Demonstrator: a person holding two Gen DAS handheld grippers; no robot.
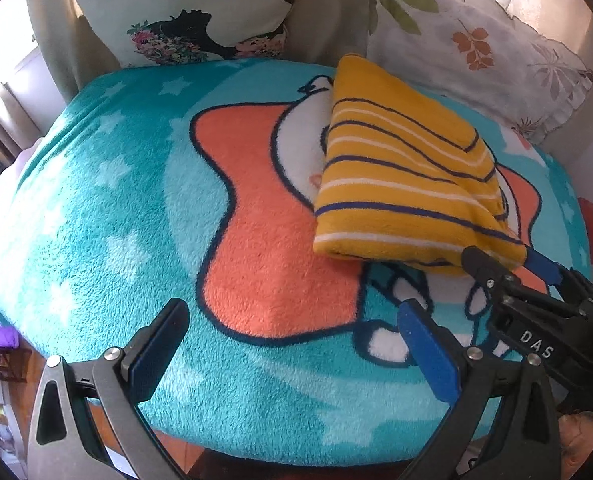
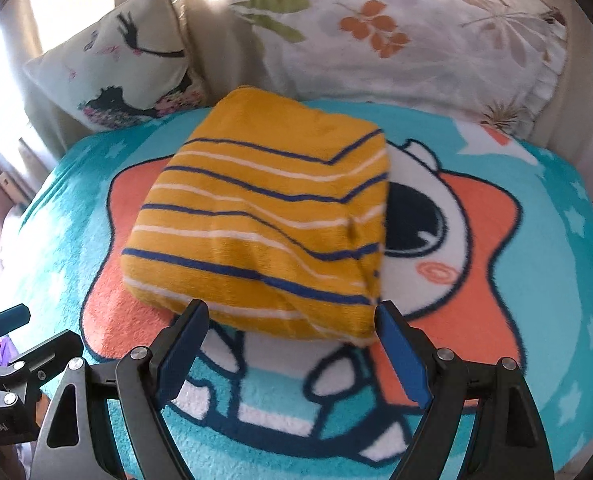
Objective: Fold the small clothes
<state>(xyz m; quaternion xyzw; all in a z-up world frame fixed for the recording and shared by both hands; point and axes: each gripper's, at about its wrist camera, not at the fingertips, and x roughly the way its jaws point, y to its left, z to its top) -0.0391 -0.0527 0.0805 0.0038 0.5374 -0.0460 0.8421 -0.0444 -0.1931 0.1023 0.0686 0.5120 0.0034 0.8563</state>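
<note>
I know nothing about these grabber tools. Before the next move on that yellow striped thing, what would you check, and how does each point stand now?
1. Garment folded into a compact bundle: ok, it lies as a neat rectangle.
2. Garment resting fully on the blanket: ok.
3. Right gripper open: ok, its fingers stand apart at the garment's near edge.
4. Right gripper touching the garment: cannot tell, its fingertips sit at the edge.
5. Left gripper open and holding nothing: ok, only blanket shows between its fingers.
6. More clothes waiting to be folded: cannot tell, none in view.
</note>
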